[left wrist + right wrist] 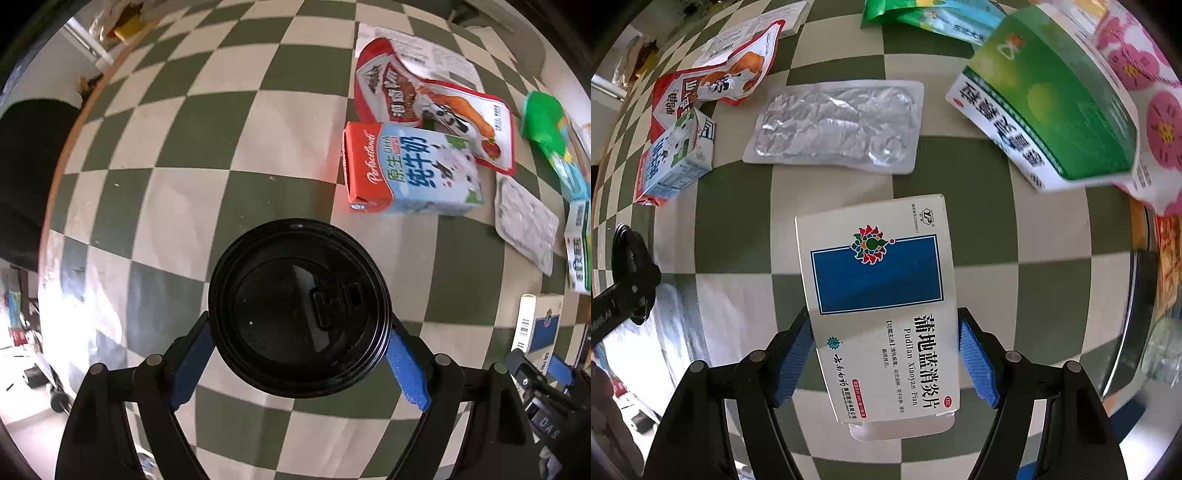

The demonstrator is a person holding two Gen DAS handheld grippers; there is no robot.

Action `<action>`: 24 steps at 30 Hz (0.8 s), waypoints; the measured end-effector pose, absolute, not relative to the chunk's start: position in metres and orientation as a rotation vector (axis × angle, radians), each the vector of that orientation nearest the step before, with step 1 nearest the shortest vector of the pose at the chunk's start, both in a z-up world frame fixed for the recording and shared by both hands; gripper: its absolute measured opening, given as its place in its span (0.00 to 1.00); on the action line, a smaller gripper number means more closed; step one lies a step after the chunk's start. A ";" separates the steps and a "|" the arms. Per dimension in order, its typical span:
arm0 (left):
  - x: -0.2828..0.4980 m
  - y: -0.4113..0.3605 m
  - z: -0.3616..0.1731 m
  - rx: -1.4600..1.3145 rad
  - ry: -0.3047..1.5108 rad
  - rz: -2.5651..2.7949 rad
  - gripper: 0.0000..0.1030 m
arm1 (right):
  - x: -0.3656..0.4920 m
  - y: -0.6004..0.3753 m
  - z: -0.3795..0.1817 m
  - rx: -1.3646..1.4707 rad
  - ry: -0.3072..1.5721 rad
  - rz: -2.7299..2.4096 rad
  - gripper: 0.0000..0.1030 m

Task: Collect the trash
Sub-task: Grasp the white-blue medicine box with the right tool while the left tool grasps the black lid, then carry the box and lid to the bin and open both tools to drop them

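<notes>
Left gripper (299,363): black arms, blue textured pads, round grey pivot pins.
Right gripper (885,360): same build (blue pads dimpled).

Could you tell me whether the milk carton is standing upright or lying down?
Lying down: the milk carton rests on its side on the checked tablecloth.

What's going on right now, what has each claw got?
Left gripper clamped on black-lidded cup. Right gripper clamped on white-and-blue medicine box. Milk carton, foil blister pack still on table. Nothing blocking.

Checkered cloth (207,122) lies bare on the left; milk carton (410,170), snack pouch (436,107) crowd the right.
</notes>
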State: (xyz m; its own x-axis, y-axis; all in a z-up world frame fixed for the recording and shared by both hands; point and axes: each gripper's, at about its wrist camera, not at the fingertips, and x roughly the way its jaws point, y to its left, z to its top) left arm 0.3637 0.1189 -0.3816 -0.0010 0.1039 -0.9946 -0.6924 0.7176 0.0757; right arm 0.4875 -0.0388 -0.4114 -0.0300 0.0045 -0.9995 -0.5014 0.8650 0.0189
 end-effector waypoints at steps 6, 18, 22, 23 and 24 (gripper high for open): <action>0.352 0.088 -0.358 -0.460 1.397 0.658 0.84 | 0.461 -0.037 -0.389 -0.371 1.508 0.429 0.74; 0.270 0.086 -0.285 -0.405 1.203 0.626 0.84 | 0.406 -0.042 -0.306 -0.293 1.282 0.438 0.74; 0.228 0.080 -0.255 -0.391 1.136 0.589 0.84 | 0.371 -0.076 -0.267 -0.237 1.231 0.452 0.74; 0.217 0.077 -0.249 -0.385 1.122 0.577 0.84 | 0.357 -0.080 -0.258 -0.216 1.218 0.456 0.74; 0.206 0.075 -0.243 -0.378 1.111 0.566 0.84 | 0.351 -0.090 -0.252 -0.205 1.211 0.458 0.74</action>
State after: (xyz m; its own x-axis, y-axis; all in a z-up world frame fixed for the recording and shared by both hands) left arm 0.2064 0.0749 -0.2428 0.3266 0.2370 -0.9150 -0.6008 0.7994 -0.0074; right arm 0.3507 -0.0897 -0.2525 0.2751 0.2306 -0.9334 -0.4450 0.8911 0.0890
